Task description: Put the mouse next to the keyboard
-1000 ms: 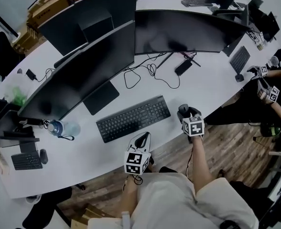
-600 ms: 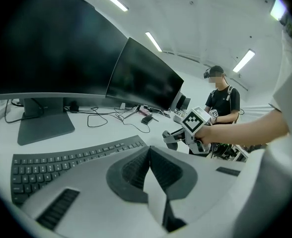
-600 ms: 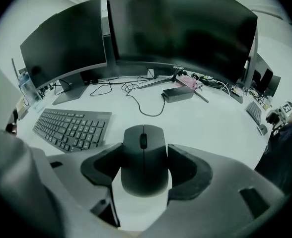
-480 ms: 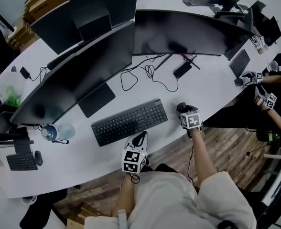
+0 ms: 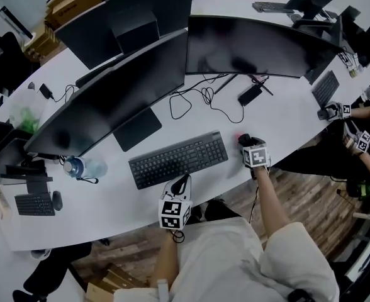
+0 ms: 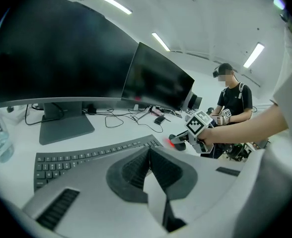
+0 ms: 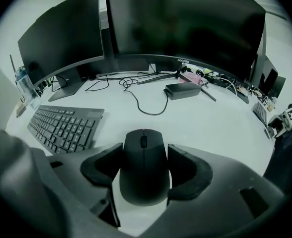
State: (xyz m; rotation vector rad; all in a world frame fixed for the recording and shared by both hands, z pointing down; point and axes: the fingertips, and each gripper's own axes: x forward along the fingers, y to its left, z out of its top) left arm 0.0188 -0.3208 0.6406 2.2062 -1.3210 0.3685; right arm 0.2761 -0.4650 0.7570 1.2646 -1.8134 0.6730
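A black mouse (image 7: 143,165) sits between the pads of my right gripper (image 7: 145,157), which is shut on its two sides. In the head view the mouse (image 5: 242,139) and right gripper (image 5: 244,143) are low over the white desk (image 5: 279,121), just right of the black keyboard (image 5: 179,158). A red glow shows under the mouse (image 6: 178,139) in the left gripper view. Whether the mouse touches the desk I cannot tell. My left gripper (image 5: 183,181) is shut and empty at the desk's front edge, pointing at the keyboard (image 6: 86,155).
Two curved monitors (image 5: 116,99) stand behind the keyboard with loose cables (image 5: 197,99) and a black power adapter (image 5: 250,94). A water bottle (image 5: 78,167) lies at the left. Another person with grippers (image 5: 345,112) works at the right end.
The head view has shifted a little. Both grippers and the mouse stay where they were, right of the keyboard.
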